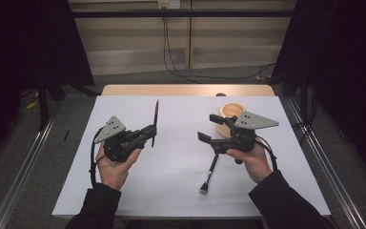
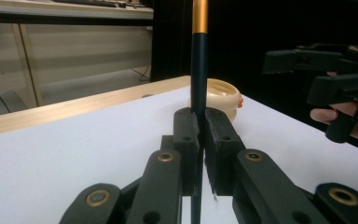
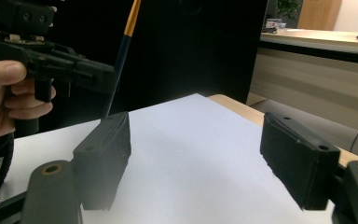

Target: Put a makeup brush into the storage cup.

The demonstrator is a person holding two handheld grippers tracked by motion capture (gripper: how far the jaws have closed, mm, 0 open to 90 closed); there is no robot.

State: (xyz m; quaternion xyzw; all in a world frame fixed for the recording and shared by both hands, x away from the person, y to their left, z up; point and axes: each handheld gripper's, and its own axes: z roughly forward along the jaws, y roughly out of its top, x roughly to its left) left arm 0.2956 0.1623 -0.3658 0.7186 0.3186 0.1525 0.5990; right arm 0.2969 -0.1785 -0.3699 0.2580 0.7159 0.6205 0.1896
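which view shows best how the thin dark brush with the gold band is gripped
The left gripper view: the thin dark brush with the gold band stands upright, pinched between the left gripper. The high view shows it small; the right gripper view shows its handle beyond the left gripper.

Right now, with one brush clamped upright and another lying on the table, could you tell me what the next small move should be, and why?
Probably lower the right hand-held gripper onto the lying brush. Its jaws stand open with nothing between them, and that brush rests loose on the white table just below the right hand. The left hand-held gripper is already shut on the upright brush, so it seems to have nothing to do yet.
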